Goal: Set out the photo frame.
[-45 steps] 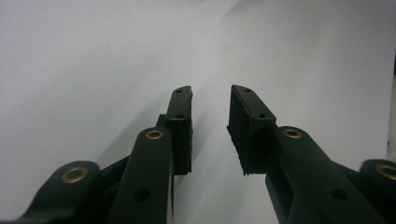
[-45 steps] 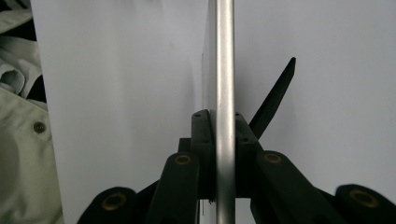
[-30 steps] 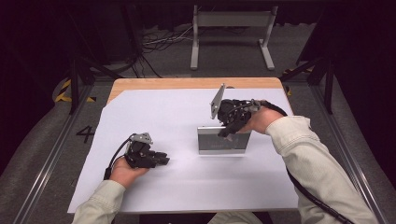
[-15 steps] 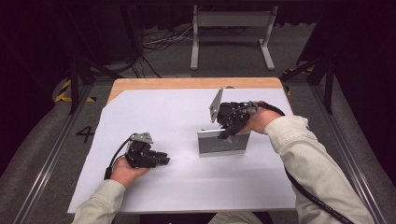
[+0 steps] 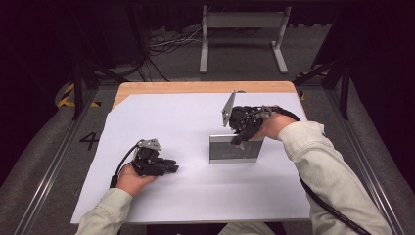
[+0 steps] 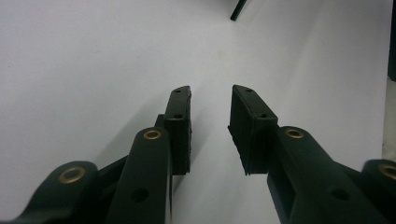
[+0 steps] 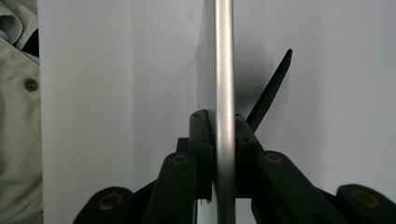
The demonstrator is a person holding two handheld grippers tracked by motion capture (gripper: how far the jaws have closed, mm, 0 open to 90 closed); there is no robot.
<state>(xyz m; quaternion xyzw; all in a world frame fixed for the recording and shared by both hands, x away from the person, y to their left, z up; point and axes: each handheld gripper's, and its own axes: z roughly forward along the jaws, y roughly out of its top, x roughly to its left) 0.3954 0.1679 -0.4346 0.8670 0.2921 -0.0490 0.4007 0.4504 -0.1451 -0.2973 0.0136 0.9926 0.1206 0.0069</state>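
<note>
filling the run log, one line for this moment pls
right hand-held gripper: shut on metal plate top edge | plate: upright on white sheet | left hand-held gripper: open, empty

A shiny silver-grey metal plate (image 5: 234,149) is seen on a plain white sheet (image 5: 181,122). The tabletop (image 5: 195,87) is coloured light brown wood. Both claws, left (image 5: 169,168) and right (image 5: 238,140), are coloured black, with small gold rings. The sleeves (image 5: 318,156) are coloured pale beige.
</note>
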